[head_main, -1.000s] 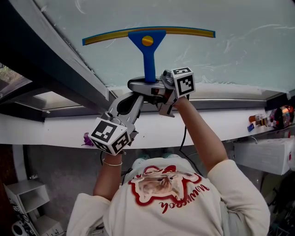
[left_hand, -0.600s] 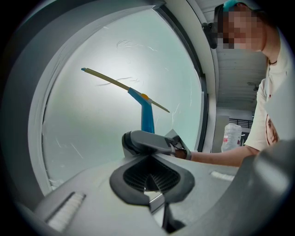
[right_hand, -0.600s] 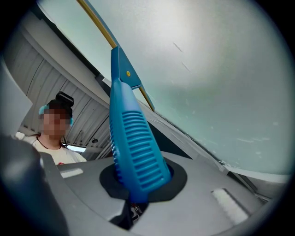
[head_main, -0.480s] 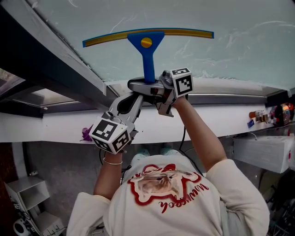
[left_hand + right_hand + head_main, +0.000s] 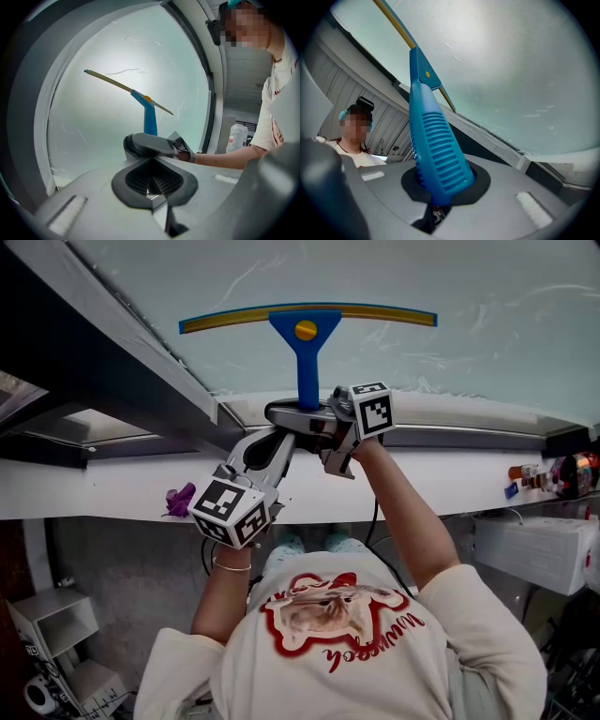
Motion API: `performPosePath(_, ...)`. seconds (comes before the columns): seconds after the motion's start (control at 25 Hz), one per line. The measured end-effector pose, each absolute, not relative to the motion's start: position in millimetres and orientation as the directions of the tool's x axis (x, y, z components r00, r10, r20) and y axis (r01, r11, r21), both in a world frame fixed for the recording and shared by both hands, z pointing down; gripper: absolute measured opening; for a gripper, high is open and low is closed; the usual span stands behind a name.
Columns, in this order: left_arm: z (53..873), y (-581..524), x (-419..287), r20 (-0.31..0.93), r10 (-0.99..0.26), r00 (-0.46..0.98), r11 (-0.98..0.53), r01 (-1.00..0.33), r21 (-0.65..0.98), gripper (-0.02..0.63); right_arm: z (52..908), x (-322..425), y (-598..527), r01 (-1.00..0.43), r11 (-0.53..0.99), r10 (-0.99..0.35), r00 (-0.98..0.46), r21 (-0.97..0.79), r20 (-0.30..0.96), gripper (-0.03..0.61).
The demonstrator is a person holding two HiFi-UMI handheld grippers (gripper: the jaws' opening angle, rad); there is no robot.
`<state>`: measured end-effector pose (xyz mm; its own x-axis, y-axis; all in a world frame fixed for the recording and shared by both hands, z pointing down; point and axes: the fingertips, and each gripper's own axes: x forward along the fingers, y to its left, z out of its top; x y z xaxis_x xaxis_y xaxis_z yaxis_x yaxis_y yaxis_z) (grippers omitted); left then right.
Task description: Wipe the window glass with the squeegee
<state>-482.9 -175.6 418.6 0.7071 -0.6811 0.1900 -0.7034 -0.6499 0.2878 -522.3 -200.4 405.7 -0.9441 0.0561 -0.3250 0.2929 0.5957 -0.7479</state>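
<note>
- Leaves a small purple object [image 5: 180, 498] on the white sill [image 5: 112, 493] at left centre, out of the way of the work.
- Parks the left gripper [image 5: 279, 435] just below and left of the handle, jaws together on nothing. Seems there to steady the other tool, not to carry anything.
- Presses the squeegee [image 5: 307, 338] to the window glass [image 5: 487, 296] in the upper middle, yellow blade [image 5: 375, 308] running across and blue handle [image 5: 307, 371] pointing down, so that a pull drags the blade flat over the pane.
- Clamps the right gripper [image 5: 311, 416] on the handle's lower end at frame centre, with the ribbed grip wedged between the jaws for a firm hold.
- Leaves small containers [image 5: 553, 474] at far right, untouched.
- Against half a second ago, shows the blade a touch further right in the frame and more of the purple object beside the left gripper's marker cube [image 5: 230, 512]. Same grip, same pairing of grippers.
</note>
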Motion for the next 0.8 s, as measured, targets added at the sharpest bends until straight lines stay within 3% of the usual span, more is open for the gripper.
performPosePath(0.8,450.3,-166.7,-485.5,0.250,-0.676,0.693,-0.617,-0.718,0.322,0.002,439.2,-524.5,-193.1,0.303,0.527,0.025,-0.939,-0.794,-0.342,0.040)
